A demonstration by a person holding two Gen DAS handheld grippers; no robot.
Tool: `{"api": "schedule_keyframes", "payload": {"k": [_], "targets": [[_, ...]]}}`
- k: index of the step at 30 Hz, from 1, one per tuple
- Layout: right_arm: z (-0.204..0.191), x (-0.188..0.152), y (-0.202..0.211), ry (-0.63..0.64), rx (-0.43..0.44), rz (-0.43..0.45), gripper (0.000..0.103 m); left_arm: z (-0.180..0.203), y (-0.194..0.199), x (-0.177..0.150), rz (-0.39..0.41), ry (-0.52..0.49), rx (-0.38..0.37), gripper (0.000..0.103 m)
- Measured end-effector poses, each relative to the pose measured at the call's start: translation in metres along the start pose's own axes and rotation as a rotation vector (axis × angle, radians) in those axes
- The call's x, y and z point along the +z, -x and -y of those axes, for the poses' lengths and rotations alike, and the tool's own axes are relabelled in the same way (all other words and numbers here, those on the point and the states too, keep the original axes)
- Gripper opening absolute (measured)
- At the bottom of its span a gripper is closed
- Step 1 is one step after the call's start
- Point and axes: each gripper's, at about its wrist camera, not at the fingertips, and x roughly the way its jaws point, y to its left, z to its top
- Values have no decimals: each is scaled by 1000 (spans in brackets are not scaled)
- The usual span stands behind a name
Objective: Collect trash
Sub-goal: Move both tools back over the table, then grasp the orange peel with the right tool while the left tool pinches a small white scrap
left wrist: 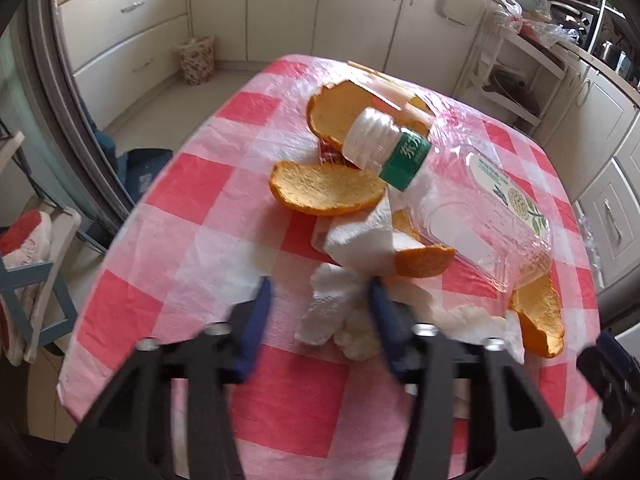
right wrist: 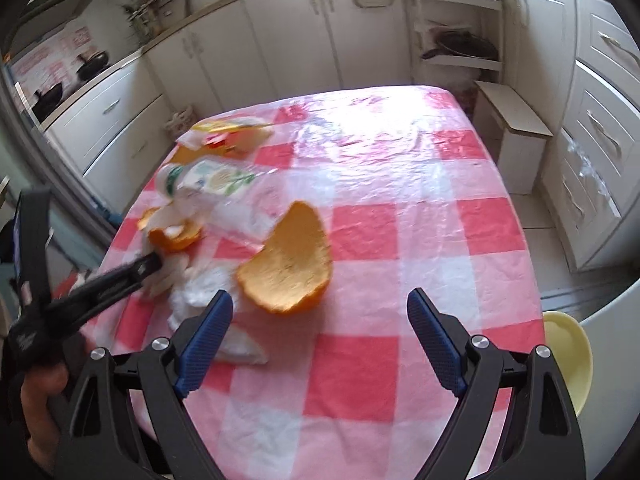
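Observation:
Trash lies on a red-and-white checked tablecloth (left wrist: 192, 200). A clear plastic bottle (left wrist: 452, 196) with a green label lies on its side among several orange peels (left wrist: 328, 190) and crumpled white tissues (left wrist: 360, 240). My left gripper (left wrist: 320, 300) is open just above the cloth, with its fingers on either side of a white tissue wad (left wrist: 332, 312). My right gripper (right wrist: 320, 312) is open and empty, right in front of a large orange peel (right wrist: 288, 264). The left gripper also shows in the right wrist view (right wrist: 148, 268). The bottle (right wrist: 204, 180) lies further back there.
A pale yellow bowl or bin (right wrist: 568, 356) sits beyond the table's right edge. A snack wrapper (right wrist: 224, 132) lies at the far left of the table. Kitchen cabinets (left wrist: 280, 8) surround the table. A chair (left wrist: 32, 280) stands at its left.

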Motion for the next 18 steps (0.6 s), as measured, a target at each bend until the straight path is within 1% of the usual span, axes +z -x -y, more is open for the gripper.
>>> {"api": "schedule_keyframes", "payload": {"k": [1,4,5,6,7,8,10,11,12,13,15,16,17,18], "targets": [[4,5,-4,-19,-1,2,85,-1,0,0,-8,5,-35,15],[18,11,-21,-101,19,-26,85,-1,7,-1,-15,2,-62,8],[20,12,-26,-117,24,-37,82,-2,10,-2,-15,7,-73,7],[21,13,-33,-125,26,-49,76,-5,14,-2,-17,16,-91,5],[20,13,-39,-122,25,-64,76,-8,18,-3,-16,22,-103,4],[15,14,-40,-96,10,-49,72,-11,21,-3,-10,28,-111,4],[5,15,-45,-50,15,-57,61,-15,27,-1,2,35,-118,4],[-1,16,-47,-30,26,-65,52,-17,30,0,9,42,-125,4],[-6,16,-48,-11,26,-69,37,-20,33,2,16,49,-138,4],[-9,16,-50,-3,42,-80,29,-21,35,3,21,54,-149,4],[-11,14,-48,6,53,-79,18,-20,44,5,37,57,-188,3],[-11,15,-46,9,53,-74,15,-21,48,5,50,60,-220,3],[-9,15,-44,9,56,-70,12,-20,56,6,72,64,-278,3],[-6,15,-39,4,57,-58,11,-19,62,6,95,64,-327,3]]}}
